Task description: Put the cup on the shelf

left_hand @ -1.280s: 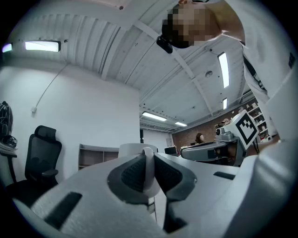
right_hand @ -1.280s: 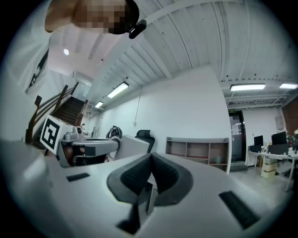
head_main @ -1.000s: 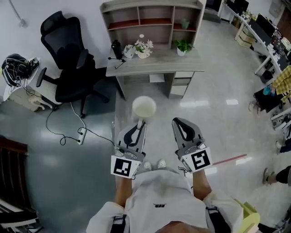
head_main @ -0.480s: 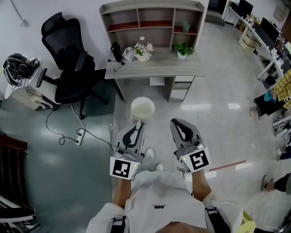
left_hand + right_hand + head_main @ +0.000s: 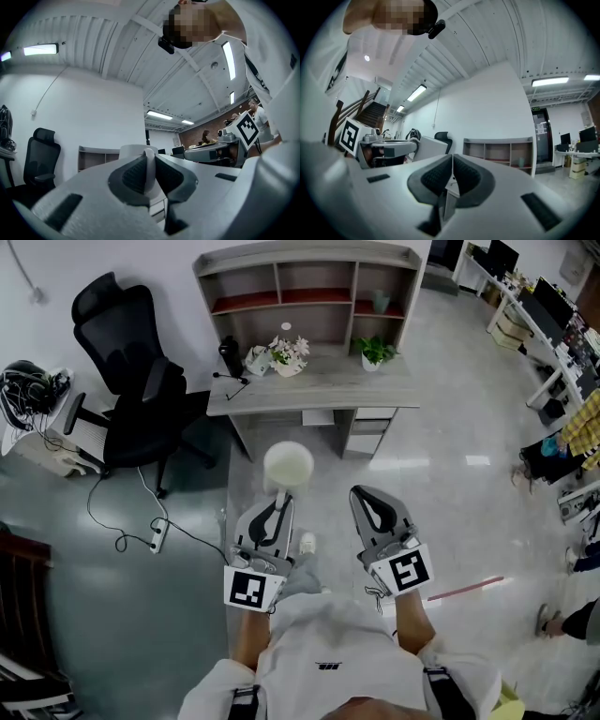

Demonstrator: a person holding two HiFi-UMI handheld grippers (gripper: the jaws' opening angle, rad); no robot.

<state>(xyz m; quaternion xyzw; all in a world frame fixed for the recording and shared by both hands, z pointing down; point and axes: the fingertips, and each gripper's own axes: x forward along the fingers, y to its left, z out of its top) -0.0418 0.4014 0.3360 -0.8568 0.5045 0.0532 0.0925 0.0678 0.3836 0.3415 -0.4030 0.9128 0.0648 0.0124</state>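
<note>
**First:** Left gripper is being pressed shut onto a thin part of the white cup. Whether that part is the rim or a handle cannot be told. The cup is being held out in mid-air above the floor, on the near side of the desk and well apart from the shelf at the desk's far edge.

**Second:** And the right gripper?

**First:** Its jaws are being held pressed together on nothing, just right of the cup.

**Second:** What is being risked from here?

**First:** The cup is being left hanging ahead of the pads by so narrow a pinch. It could probably be swung or slipped loose by a jolt, and it would likely be broken by the hard floor. The shelf's front is being crowded by flowers and a potted plant on the desk, so they could be knocked over by a low reach. The left side is being narrowed by the office chair.
</note>
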